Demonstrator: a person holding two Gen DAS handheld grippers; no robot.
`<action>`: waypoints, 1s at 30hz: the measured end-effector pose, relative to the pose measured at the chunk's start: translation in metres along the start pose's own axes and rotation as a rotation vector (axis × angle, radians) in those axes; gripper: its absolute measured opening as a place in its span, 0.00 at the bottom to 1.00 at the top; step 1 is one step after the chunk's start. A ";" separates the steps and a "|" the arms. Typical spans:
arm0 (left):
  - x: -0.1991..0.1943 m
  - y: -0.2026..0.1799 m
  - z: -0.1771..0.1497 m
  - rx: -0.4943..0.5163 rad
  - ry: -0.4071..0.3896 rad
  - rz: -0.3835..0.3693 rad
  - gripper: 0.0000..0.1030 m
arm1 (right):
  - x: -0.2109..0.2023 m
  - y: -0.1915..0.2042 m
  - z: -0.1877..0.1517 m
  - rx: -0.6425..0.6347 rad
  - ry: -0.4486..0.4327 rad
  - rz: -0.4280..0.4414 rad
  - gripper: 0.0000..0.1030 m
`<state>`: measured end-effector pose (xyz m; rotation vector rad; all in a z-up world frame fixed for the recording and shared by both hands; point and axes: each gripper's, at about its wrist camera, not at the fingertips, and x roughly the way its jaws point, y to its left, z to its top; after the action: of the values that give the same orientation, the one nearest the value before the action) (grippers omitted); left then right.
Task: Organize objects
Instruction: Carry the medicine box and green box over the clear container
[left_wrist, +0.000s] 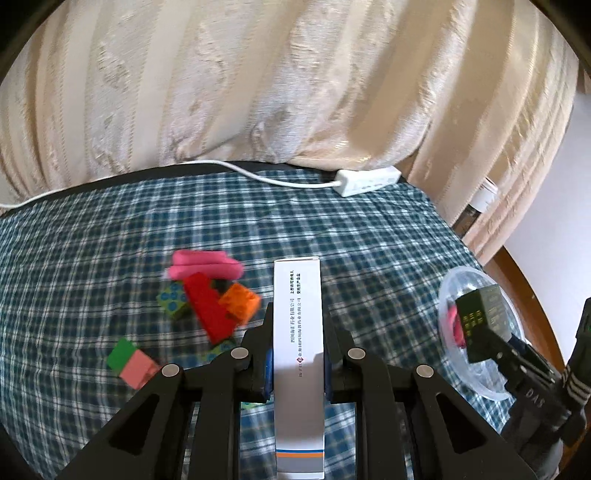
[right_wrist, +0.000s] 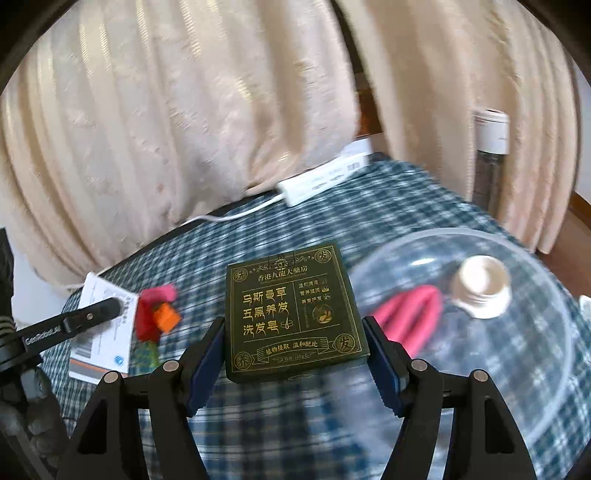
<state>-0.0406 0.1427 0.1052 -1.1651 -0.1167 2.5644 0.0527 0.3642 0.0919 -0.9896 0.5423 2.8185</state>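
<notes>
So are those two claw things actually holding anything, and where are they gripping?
Yes. The left gripper pinches the white box across its narrow sides, about mid-length. The right gripper holds the dark green box by its two opposite side edges.

Cream curtain (left_wrist: 258, 81), power strip (left_wrist: 365, 181) (white)

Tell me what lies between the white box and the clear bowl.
Only bare checked cloth lies between the white box and the clear bowl; the left wrist view shows it. The dark green box hangs over the bowl, not in the gap.
</notes>
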 end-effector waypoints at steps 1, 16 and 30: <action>0.000 -0.005 0.001 0.010 0.001 -0.003 0.19 | -0.002 -0.007 0.000 0.010 -0.005 -0.011 0.72; 0.016 -0.092 0.012 0.149 0.016 -0.083 0.19 | -0.026 -0.095 0.008 0.116 -0.058 -0.134 0.72; 0.051 -0.166 0.030 0.234 0.029 -0.173 0.19 | -0.031 -0.127 0.006 0.115 -0.053 -0.163 0.72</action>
<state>-0.0518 0.3179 0.1223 -1.0543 0.0845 2.3367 0.1005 0.4851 0.0781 -0.8928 0.5819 2.6306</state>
